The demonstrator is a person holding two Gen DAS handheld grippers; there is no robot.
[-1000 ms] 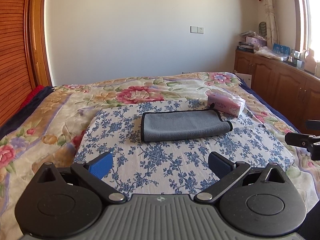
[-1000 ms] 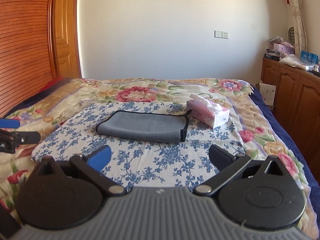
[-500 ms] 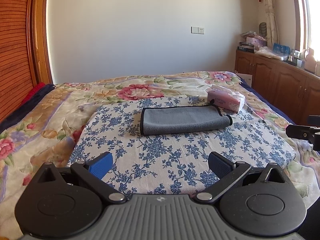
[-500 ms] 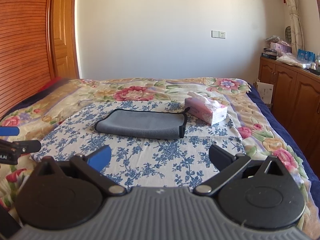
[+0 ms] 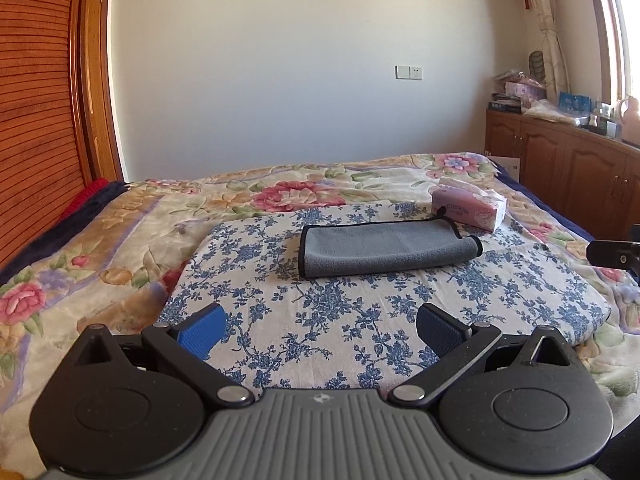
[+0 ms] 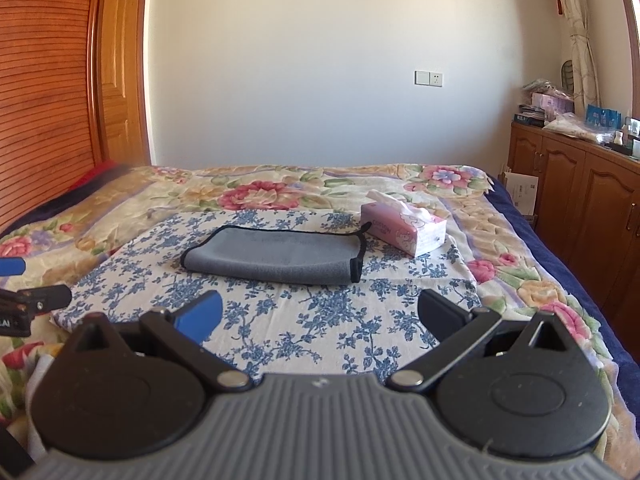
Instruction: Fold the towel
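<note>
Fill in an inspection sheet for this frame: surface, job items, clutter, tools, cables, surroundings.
Surface: blue-flowered cloth spread on a floral bedspread.
Job's things: grey towel, lying folded, black-edged.
Clutter: pink tissue pack beside the towel's far right corner.
Grippers: left tool open, empty, short of the towel; right tool likewise.
Cables: nothing seen.
Surroundings: wooden cabinets with oddments on top, wall socket, wooden door.

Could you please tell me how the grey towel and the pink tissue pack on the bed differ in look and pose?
The grey towel lies flat and low, folded over with a black-trimmed edge; the pink tissue pack stands taller as a boxy block with white tissue poking from its top. The towel is plain grey, while the tissue pack is pink with printed pictures. The towel is the wider of the two. Both rest on the blue-flowered cloth, untouched by either gripper.
</note>
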